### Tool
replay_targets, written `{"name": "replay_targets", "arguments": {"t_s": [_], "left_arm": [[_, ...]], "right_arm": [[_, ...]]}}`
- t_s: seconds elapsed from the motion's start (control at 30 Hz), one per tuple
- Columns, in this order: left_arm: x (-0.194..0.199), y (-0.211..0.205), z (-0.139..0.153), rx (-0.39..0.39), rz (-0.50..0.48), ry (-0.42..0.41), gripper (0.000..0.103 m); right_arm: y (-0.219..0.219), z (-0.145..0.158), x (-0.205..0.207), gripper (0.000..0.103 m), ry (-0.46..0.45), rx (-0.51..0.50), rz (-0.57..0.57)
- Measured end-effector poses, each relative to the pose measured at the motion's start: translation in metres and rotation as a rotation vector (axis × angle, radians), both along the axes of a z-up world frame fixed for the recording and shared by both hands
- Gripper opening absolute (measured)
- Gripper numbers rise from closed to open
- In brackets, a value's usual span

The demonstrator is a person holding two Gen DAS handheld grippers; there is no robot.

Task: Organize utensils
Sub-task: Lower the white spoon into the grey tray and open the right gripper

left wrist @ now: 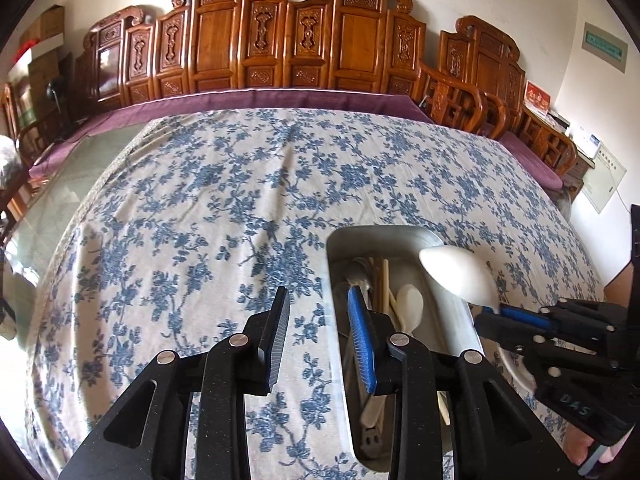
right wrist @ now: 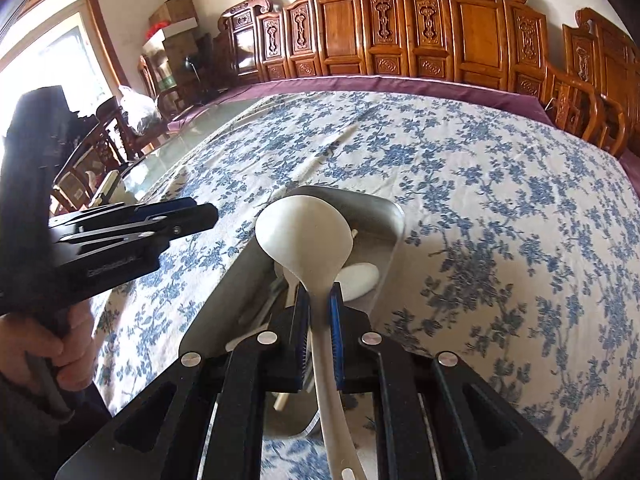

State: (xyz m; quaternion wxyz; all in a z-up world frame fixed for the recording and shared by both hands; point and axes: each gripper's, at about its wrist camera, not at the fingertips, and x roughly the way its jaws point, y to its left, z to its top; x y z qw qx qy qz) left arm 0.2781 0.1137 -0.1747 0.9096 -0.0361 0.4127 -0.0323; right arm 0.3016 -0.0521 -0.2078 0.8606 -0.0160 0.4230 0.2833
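A metal tray [left wrist: 400, 236] [right wrist: 394, 216] lies on the blue-flowered tablecloth and holds a white spoon [left wrist: 410, 304], chopsticks [left wrist: 385, 280] and other utensils. My right gripper [right wrist: 319, 300] [left wrist: 494, 312] is shut on the handle of a large white ladle [right wrist: 304, 228] [left wrist: 456, 272], holding its bowl above the tray. My left gripper [left wrist: 318, 300] [right wrist: 200, 212] is open and empty, its fingers straddling the tray's left rim, just left of the ladle.
The tablecloth [left wrist: 224, 200] covers a glass-topped table with a purple cloth at the far edge. Carved wooden chairs [left wrist: 280, 40] line the far side and right. Boxes and clutter [right wrist: 172, 40] stand at the far left by a window.
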Motion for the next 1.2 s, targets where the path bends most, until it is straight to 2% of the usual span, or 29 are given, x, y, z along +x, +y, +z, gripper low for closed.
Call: {"name": "replay_targets", "arguments": {"t_s": [0.67, 0.9, 1.2], "left_arm": [[0.002, 0.009, 0.0, -0.005, 0.011, 0.003, 0.029], [0.001, 0.008, -0.001, -0.004, 0.011, 0.003, 0.029], [0.001, 0.008, -0.001, -0.003, 0.012, 0.004, 0.029]], "right_arm": [[0.035, -0.036, 0.039, 0.012, 0.094, 0.007, -0.063], [0.027, -0.041, 0.053, 0.012, 0.175, 0.108, -0.129], [0.033, -0.031, 0.045, 0.015, 0.144, 0.101, -0.108]]}}
